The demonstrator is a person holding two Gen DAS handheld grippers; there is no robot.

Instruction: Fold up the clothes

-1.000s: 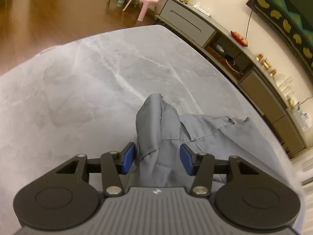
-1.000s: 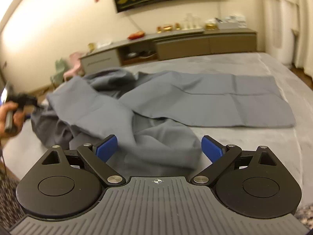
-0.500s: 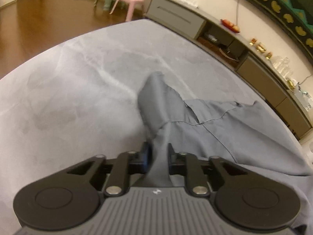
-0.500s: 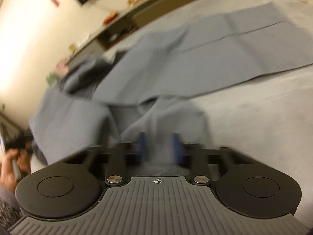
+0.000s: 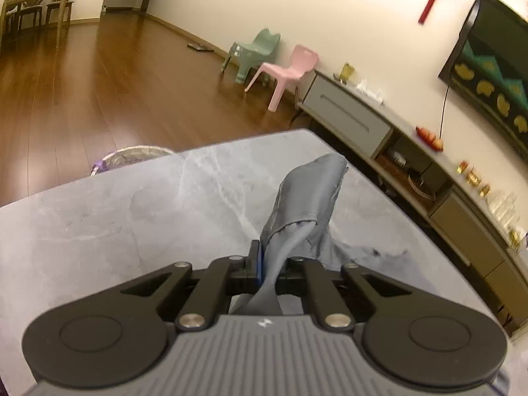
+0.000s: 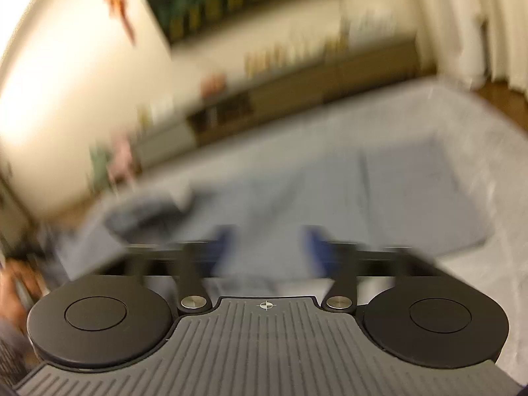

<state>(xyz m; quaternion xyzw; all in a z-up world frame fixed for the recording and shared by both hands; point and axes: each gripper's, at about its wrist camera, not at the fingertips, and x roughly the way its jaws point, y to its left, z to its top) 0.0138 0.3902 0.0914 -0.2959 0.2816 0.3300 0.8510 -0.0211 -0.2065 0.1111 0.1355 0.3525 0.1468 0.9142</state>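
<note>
Here, left gripper pinching grey garment

The grey bench lies bare to the left of the lifted grey cloth, leaving open room there right up to its far edge. Beyond that edge a bin stands on the wooden floor. On the right a long low cabinet runs beside the bench with a narrow gap between. More cloth covers the bench's middle
</note>
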